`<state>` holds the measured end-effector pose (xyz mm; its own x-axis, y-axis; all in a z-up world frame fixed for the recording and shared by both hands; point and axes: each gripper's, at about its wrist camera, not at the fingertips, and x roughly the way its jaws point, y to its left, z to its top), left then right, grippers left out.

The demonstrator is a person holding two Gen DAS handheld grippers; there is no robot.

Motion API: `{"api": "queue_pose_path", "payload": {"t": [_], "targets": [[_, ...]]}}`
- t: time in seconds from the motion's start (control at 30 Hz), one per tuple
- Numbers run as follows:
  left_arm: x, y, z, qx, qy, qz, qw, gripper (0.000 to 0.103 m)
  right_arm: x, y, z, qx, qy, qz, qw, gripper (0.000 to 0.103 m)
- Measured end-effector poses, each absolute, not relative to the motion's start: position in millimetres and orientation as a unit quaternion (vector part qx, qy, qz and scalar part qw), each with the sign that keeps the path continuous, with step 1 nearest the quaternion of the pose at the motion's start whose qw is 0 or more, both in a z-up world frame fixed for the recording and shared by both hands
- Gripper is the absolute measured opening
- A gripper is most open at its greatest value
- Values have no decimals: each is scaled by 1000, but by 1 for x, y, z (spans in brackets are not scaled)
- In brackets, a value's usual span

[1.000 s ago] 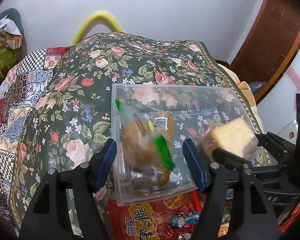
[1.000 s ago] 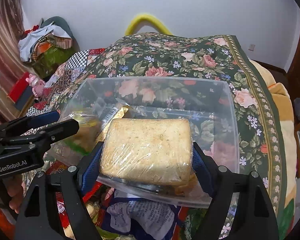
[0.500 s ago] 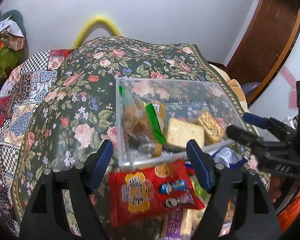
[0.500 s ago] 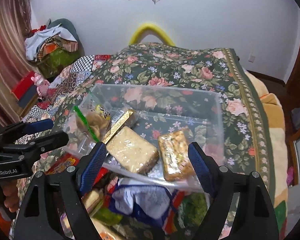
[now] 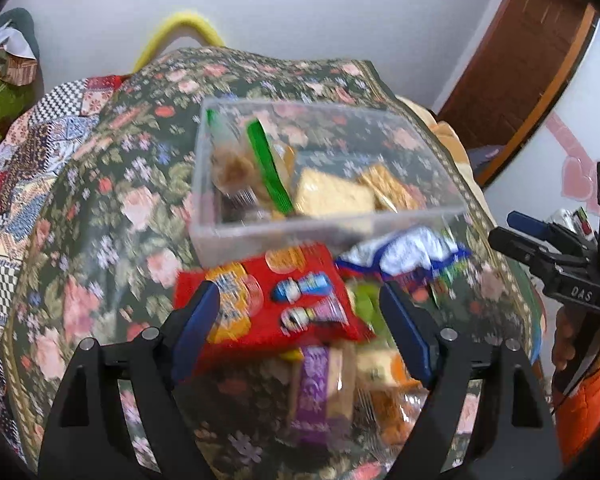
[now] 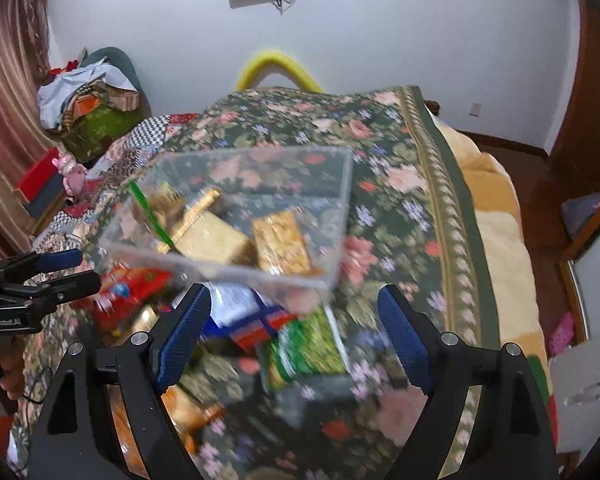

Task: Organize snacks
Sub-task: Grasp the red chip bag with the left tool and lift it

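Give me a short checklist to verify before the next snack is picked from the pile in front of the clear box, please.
1. Left gripper jaws open and empty: ok.
2. Right gripper jaws open and empty: ok.
3. Clear box has free room: ok, its far half shows bare floor.
4. Snacks already in the box lie below the rim: ok for the pale wrapped cake; the green-striped bag leans high on the left wall.
5. Next target reachable: ok, the red snack bag lies on top of the pile between the left jaws.
6. Exact edges of the pile items: cannot tell, both views are blurred.
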<state>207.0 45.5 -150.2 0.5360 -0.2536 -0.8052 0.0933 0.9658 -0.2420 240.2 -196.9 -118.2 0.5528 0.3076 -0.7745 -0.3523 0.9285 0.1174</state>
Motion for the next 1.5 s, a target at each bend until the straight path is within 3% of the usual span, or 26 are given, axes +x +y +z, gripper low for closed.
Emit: {"api": "queue_pose_path", "payload": {"t": [0.17,0.87,1.27,1.4,1.5], "targets": [[197,33,-169,-53,492,-102,863,82,228,-212,-134,-32,454,177,873,84],[195,90,-210,-88,494,-24,864,83,233,-192,-182,-41,502,186,844,84],[208,94,-199,-108,458,-32,882,57,246,-183,-190,-40,503,180,844,84],[202,97,-196,-114,455,-35,883,52,246,-182,-191,-46,496,176,849,71],[198,100,-190,-115,448,-31,886,40,245,-184,-189,-44,490,173,853,60]]}}
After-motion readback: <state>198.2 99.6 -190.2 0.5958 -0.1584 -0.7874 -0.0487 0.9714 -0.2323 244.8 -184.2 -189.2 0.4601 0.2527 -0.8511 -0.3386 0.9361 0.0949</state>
